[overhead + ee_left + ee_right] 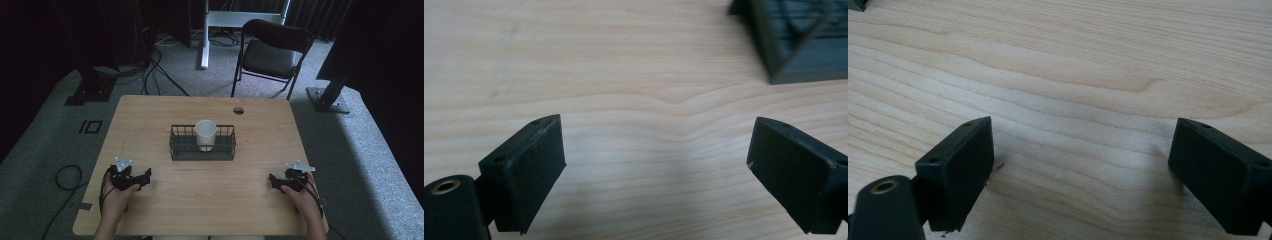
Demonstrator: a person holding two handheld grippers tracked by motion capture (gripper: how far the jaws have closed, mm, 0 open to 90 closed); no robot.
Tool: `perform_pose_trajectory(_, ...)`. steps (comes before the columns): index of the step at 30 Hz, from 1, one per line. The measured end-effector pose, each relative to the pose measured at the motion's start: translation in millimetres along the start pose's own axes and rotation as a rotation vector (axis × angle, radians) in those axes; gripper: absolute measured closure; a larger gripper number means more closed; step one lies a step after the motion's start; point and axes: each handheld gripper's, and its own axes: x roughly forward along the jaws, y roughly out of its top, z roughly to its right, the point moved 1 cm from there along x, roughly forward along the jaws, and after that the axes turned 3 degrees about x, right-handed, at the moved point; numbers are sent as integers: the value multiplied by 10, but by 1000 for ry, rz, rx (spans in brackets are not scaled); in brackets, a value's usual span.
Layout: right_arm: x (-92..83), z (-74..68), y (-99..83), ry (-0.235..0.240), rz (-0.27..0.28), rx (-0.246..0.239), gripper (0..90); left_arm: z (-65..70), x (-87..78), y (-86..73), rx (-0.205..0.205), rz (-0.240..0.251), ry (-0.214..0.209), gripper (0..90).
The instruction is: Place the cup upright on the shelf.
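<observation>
Both grippers parked apart, fingers spread wide and empty.

A light wooden table (165, 210) is shown carrying a black wire basket (202, 151) at its centre, in which a white cylindrical cup (205, 134) stands upright. The left gripper (144, 178) and right gripper (273, 180) are held near the front edge, well apart. A tall, light cup could be tipped if the basket rim is struck on approach.

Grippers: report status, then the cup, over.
Left gripper and right gripper both open, jaws wide, nothing held, low over the table. White cup upright inside the black wire basket, mid-table. Nothing between grippers and basket.
</observation>
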Motion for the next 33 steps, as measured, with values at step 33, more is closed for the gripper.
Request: perform_pose_trajectory(33,0,0,0,0,0,0,106,-421,-26,-228,-93,-96,223,71)
